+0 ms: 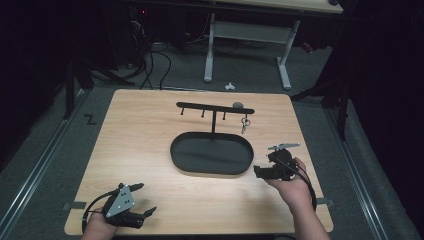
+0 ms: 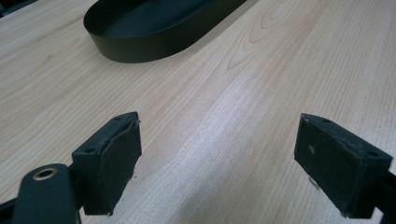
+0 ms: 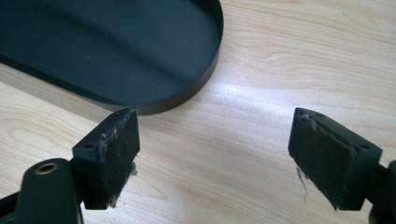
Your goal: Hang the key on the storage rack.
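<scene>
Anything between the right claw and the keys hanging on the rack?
Nothing visible. The right claw sits open by the black oval metal tray's right end; the small metal keys hang from the black rack's right end, beyond it, over bare wood.

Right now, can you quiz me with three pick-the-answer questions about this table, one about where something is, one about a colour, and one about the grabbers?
1. Where do the keys hang?
A. on the right end of the rack
B. inside the tray
C. in the left gripper

2. What colour is the oval tray?
A. white
B. black
C. red

3. How are the two grippers?
A. both shut on keys
B. one open, one shut
C. both open, holding nothing

Answers:
1 A, the high view shows them dangling under the rack's right end.
2 B, its wall and floor look black.
3 C, the left gripper and right gripper each show jaws wide apart with bare table between.
</scene>
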Demonstrator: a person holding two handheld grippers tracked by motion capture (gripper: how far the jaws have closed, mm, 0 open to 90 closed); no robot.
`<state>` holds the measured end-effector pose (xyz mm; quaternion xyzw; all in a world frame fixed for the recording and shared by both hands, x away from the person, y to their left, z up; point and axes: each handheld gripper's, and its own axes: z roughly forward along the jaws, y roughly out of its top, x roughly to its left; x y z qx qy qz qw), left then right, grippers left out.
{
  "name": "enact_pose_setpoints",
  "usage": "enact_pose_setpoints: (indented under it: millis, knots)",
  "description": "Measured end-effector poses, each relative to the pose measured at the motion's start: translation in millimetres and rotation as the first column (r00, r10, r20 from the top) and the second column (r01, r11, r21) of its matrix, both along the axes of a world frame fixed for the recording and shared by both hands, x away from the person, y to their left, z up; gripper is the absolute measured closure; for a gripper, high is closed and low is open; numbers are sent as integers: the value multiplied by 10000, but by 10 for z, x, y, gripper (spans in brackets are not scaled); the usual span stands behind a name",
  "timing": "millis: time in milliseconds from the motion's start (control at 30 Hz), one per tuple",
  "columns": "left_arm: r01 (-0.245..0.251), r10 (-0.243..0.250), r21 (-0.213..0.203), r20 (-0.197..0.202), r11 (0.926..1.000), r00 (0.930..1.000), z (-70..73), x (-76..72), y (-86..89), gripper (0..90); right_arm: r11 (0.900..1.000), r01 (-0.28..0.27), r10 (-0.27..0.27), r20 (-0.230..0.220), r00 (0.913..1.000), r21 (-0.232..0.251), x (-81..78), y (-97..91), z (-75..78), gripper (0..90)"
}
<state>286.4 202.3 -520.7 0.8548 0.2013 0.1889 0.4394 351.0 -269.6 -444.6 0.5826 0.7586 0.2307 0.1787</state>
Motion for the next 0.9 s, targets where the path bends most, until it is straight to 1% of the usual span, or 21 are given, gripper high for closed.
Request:
enact_pose_setpoints:
  millis: [100,267,333,433,467,533,567,600,633,667,700,767,833,900]
  knots:
    - [13,-13,12,4,10000,10000,-1,3,-1,153,9997,34,-38,135,9999,258,-80,-12,-79,168]
    - [4,-4,-18,26,10000,10000,2,5,-1,153,9997,15,-31,620,9981,259,-232,14,-256,166]
    - [24,-24,-9,39,10000,10000,4,3,-4,153,9997,-56,35,971,9953,218,-312,40,-360,166]
    - [46,-46,4,59,10000,10000,6,4,-7,153,9991,-165,116,1208,9926,394,-417,88,-503,163]
    - [41,-41,5,58,10000,10000,6,4,-8,153,9986,-186,114,1415,9899,492,-454,100,-553,163]
    - [25,-25,-48,67,10000,10000,6,2,-10,153,9971,-248,96,2030,9791,723,-527,111,-666,168]
    - [18,-17,-78,74,10000,10000,8,1,-10,153,9959,-292,104,2111,9774,861,-545,111,-706,170]
    - [10,-9,-96,84,10000,10000,10,1,-11,153,9942,-455,254,1984,9798,973,-545,113,-711,170]
    - [20,-19,-70,96,10000,10000,11,1,-11,153,9939,-645,440,2139,9759,896,-548,111,-706,171]
    - [21,-20,-46,107,10000,9999,10,3,-11,153,9943,-666,453,2345,9711,835,-558,109,-708,182]
    - [-10,10,-41,97,10000,10000,9,6,-9,153,9939,-688,467,2361,9706,864,-565,110,-719,185]
    - [-118,118,-52,81,9999,9999,11,14,-2,153,9924,-870,665,2161,9741,871,-573,124,-756,186]
    - [-139,140,-70,100,9999,9999,13,12,6,153,9921,-1068,908,2094,9736,662,-587,155,-792,186]
    - [-134,135,-72,97,9999,9999,14,9,9,153,9926,-1099,979,1950,9759,520,-588,179,-809,183]
